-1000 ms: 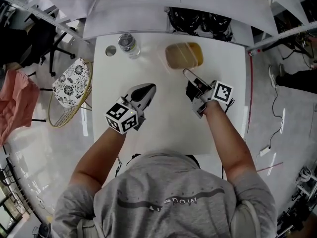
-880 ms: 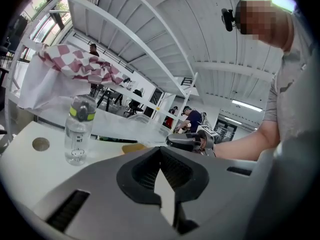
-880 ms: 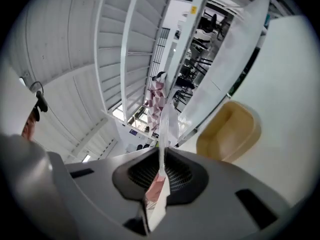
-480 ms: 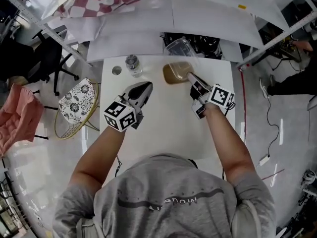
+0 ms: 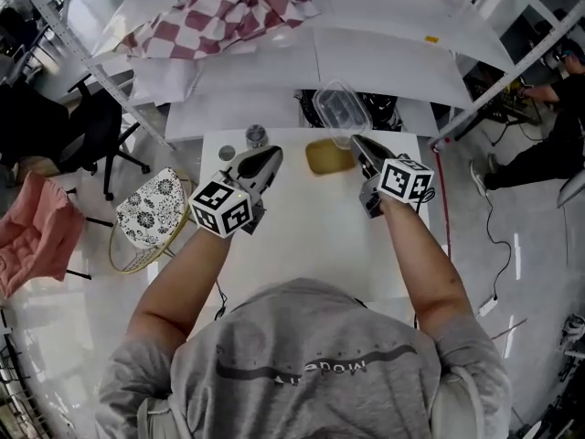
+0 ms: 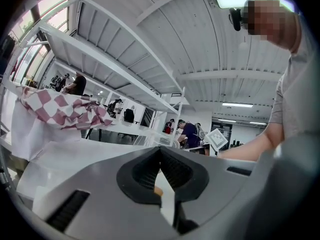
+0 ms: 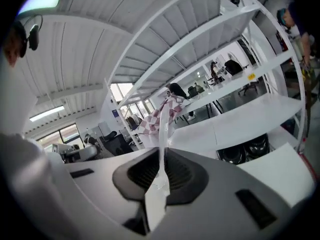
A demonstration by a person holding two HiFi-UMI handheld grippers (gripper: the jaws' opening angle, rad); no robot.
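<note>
Right gripper [image 5: 356, 142]: clamped on the thin rim of a clear plastic lid [image 5: 340, 108], raised at upper centre of the head view, just beyond a tan container [image 5: 327, 158] on the table.
Left gripper [image 5: 271, 155]: jaws together on nothing, left of centre, near a bottle [image 5: 256, 136].
Advisable: firm pinch, level lid; the thin rim is probably slippery.
White table [image 5: 311, 236]; shelving behind with a checked cloth [image 5: 224, 12]; wire basket [image 5: 137, 222] at left on a glossy floor.
</note>
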